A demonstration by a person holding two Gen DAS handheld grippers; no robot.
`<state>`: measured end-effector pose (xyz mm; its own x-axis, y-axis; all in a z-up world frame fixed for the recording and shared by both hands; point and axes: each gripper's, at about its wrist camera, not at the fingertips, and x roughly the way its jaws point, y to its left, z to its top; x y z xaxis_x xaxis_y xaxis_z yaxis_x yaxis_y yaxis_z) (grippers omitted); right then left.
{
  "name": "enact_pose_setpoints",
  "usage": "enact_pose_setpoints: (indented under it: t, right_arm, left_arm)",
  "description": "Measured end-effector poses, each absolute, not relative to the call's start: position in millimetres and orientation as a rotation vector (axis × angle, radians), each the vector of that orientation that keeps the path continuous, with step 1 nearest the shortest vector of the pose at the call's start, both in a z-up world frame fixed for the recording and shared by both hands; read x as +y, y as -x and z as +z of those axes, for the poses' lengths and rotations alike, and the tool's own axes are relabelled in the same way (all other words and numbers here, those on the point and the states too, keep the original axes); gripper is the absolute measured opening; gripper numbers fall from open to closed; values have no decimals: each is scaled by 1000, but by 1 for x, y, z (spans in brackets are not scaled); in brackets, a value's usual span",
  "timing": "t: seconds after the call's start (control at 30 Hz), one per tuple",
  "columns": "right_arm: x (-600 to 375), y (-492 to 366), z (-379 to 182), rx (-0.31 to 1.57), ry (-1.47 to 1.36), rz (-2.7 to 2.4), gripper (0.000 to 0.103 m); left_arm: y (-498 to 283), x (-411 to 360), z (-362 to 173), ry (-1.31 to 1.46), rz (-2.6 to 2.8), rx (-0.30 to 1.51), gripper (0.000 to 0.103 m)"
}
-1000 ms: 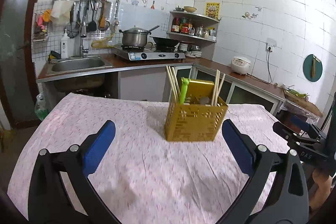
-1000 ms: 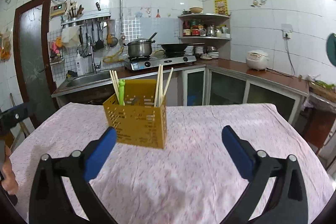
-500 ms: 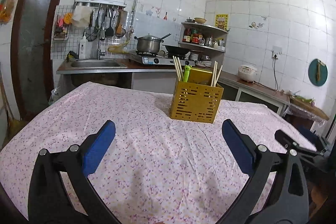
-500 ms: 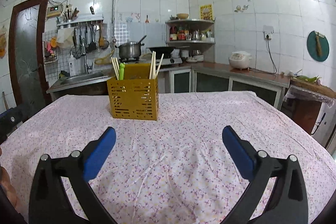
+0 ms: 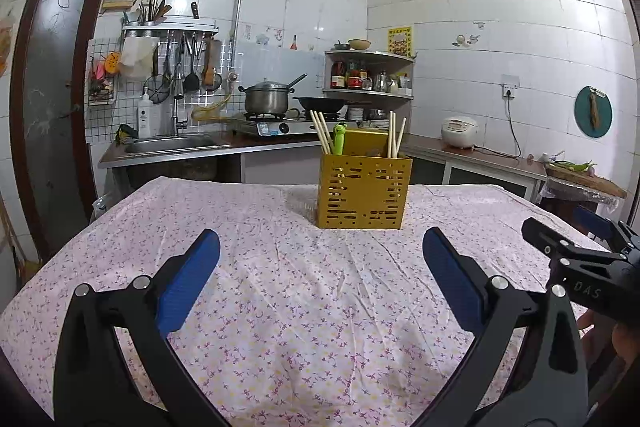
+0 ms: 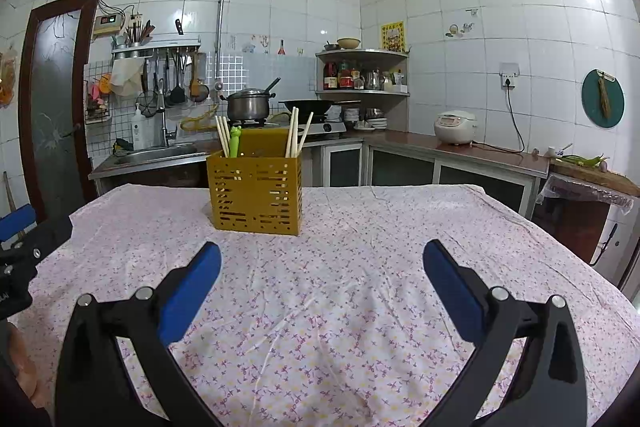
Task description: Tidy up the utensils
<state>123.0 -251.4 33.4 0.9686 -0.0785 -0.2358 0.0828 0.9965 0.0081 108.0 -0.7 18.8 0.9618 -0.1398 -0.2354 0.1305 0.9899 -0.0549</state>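
Note:
A yellow perforated utensil holder (image 5: pixel 363 191) stands upright on the floral tablecloth (image 5: pixel 304 291), also in the right wrist view (image 6: pixel 255 193). It holds several wooden chopsticks (image 5: pixel 394 141) and a green frog-topped utensil (image 5: pixel 339 139). My left gripper (image 5: pixel 320 267) is open and empty, low over the cloth, well short of the holder. My right gripper (image 6: pixel 322 269) is open and empty, also short of it. The right gripper shows at the right edge of the left wrist view (image 5: pixel 576 259).
Behind the table runs a kitchen counter with a sink (image 5: pixel 172 143), a stove with a pot (image 5: pixel 266 99) and wok, a corner shelf (image 5: pixel 368 75) and a rice cooker (image 5: pixel 460 133). A dark door (image 5: pixel 52 99) stands at the left.
Both grippers have pulled back from the holder and dropped lower over the table; the holder looks farther off. Both stay open and empty.

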Motion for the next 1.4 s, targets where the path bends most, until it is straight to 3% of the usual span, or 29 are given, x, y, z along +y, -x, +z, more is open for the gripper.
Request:
enact_pose_setpoints:
  t: [1.4]
  right_arm:
    - [-256, -120, 27, 222, -12, -103, 99]
  left_arm:
    - [-107, -7, 16, -45, -104, 227, 98]
